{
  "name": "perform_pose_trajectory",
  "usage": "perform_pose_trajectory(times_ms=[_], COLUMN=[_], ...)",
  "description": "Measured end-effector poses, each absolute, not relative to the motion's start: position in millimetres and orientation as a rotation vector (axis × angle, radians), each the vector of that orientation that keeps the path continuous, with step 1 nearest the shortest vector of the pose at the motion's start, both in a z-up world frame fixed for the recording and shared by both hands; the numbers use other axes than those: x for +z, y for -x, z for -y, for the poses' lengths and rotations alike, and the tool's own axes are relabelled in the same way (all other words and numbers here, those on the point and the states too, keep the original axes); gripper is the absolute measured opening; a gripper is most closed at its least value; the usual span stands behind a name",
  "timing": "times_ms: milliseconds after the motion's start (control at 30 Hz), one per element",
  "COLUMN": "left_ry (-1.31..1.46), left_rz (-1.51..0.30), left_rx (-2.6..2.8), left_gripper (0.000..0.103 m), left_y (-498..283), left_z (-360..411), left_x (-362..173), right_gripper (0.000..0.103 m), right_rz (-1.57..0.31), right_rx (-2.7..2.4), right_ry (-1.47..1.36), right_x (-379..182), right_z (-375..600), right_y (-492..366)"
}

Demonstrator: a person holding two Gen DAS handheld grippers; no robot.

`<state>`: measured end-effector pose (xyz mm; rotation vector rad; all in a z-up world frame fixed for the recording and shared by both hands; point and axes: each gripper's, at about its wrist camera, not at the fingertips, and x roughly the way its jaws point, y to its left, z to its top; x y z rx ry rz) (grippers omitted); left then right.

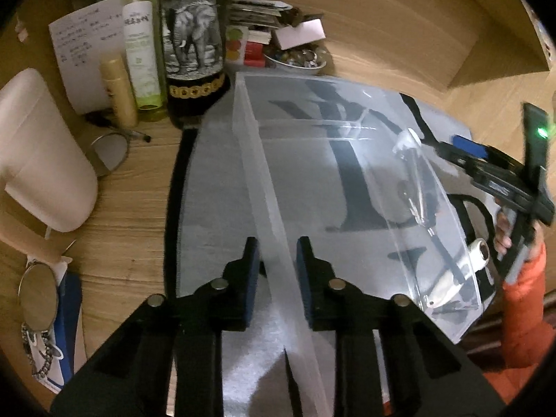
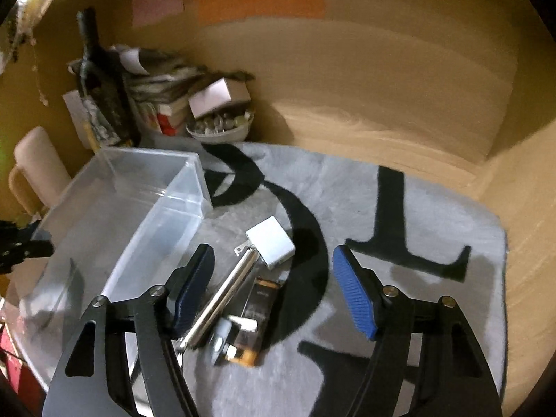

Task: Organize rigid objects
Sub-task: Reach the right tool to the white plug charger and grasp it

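Note:
A clear plastic box (image 1: 347,180) stands on a grey mat with black letters (image 1: 215,187). My left gripper (image 1: 277,278) straddles the box's near wall (image 1: 274,215), one finger on each side, with small gaps to the wall. In the right wrist view the box (image 2: 114,208) is at the left. My right gripper (image 2: 272,292) is open above a silver metal bar (image 2: 222,295), a white square adapter (image 2: 272,243), a dark flat pack (image 2: 255,316) and a small grey plug (image 2: 222,335) on the mat (image 2: 399,208). The right gripper also shows in the left wrist view (image 1: 465,153).
Bottles (image 1: 142,52), an elephant-print tin (image 1: 194,55), a bowl of stones (image 1: 295,59), papers and a white pouch (image 1: 38,153) crowd the wooden desk beyond the mat. Round mirrors (image 1: 36,299) lie at left. A wooden wall (image 2: 382,69) rises behind.

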<state>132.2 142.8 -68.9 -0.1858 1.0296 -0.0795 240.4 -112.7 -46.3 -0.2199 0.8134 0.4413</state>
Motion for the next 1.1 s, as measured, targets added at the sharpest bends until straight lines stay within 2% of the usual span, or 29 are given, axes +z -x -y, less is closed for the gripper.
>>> perform_pose_trajectory(times_ms=[33, 367, 467, 500, 567, 800, 1100], left_ry=[0.184, 0.164, 0.165, 0.165, 0.164, 0.161, 0.139], left_rz=[-1.033, -1.035, -1.033, -1.033, -1.032, -1.033, -1.036], left_rx=[-0.089, -0.108, -0.112, -0.113, -0.114, -0.109, -0.084], left_gripper=[0.015, 0.015, 0.015, 0.015, 0.015, 0.015, 0.014], left_y=[-133.1, -136.0, -136.0, -136.1, -136.1, -136.1, -136.8], left_z=[-141.3, -141.7, -142.1, -142.2, -142.2, -141.3, -137.4], left_x=[-69.1, -68.6, -68.7, -68.8, -68.8, -68.4, -67.7], right_gripper=[0.064, 0.062, 0.053, 0.046, 0.042, 0.042, 0.042], right_rz=[-0.829, -0.941, -0.983, -1.006, -1.031, -0.974, -0.818], right_rx=[0.442, 0.438, 0.44, 0.447, 0.45, 0.451, 0.479], right_ry=[0.218, 0.209, 0.21, 0.21, 0.209, 0.196, 0.206], right_x=[-49.6, -73.0, -79.9, -83.6, -88.9, -80.0, -32.9], right_z=[110.8, 90.8, 85.5, 83.7, 82.1, 83.3, 82.3], right_y=[-245.1, -283.7, -291.9, -294.6, -298.7, -286.3, -254.4])
